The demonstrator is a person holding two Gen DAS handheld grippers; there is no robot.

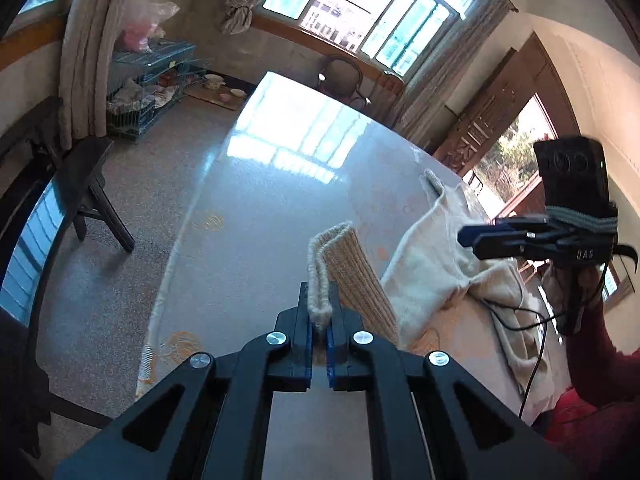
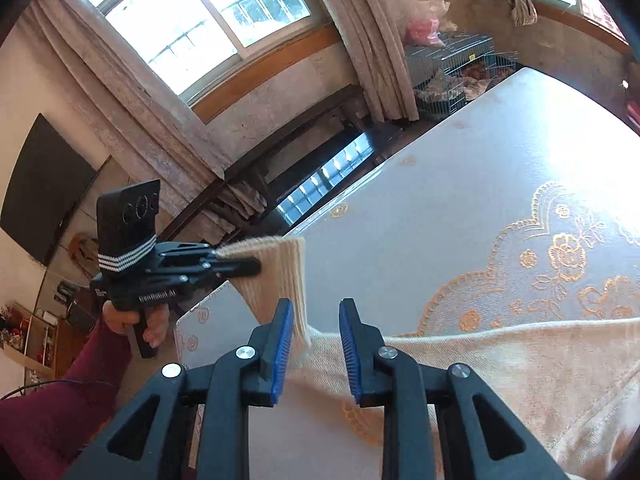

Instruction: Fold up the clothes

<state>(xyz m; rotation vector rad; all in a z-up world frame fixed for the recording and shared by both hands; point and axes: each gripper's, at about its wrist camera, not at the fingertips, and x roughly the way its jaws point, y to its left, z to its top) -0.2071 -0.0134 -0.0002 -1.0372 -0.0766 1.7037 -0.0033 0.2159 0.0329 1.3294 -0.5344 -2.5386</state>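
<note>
A cream knit garment (image 1: 428, 268) lies crumpled on the table (image 1: 256, 184), which has a pale cloth with an orange lace pattern. My left gripper (image 1: 319, 294) is shut on the garment's ribbed cuff (image 1: 352, 276) and holds it lifted off the table. The right wrist view shows the same hold from the side: left gripper (image 2: 244, 266), ribbed cuff (image 2: 280, 276). My right gripper (image 2: 316, 320) stands open just above the garment (image 2: 520, 372), nothing between its blue pads (image 2: 282, 344). In the left wrist view the right gripper (image 1: 468, 240) hovers over the cloth, held by a hand in a dark red sleeve.
A black cable (image 1: 532, 320) trails over the garment near the right edge. A dark chair (image 1: 96, 200) stands left of the table, a wire cage (image 1: 152, 80) by the far wall, another chair (image 1: 344, 80) beyond the far end. A dark bench (image 2: 320, 168) runs under the window.
</note>
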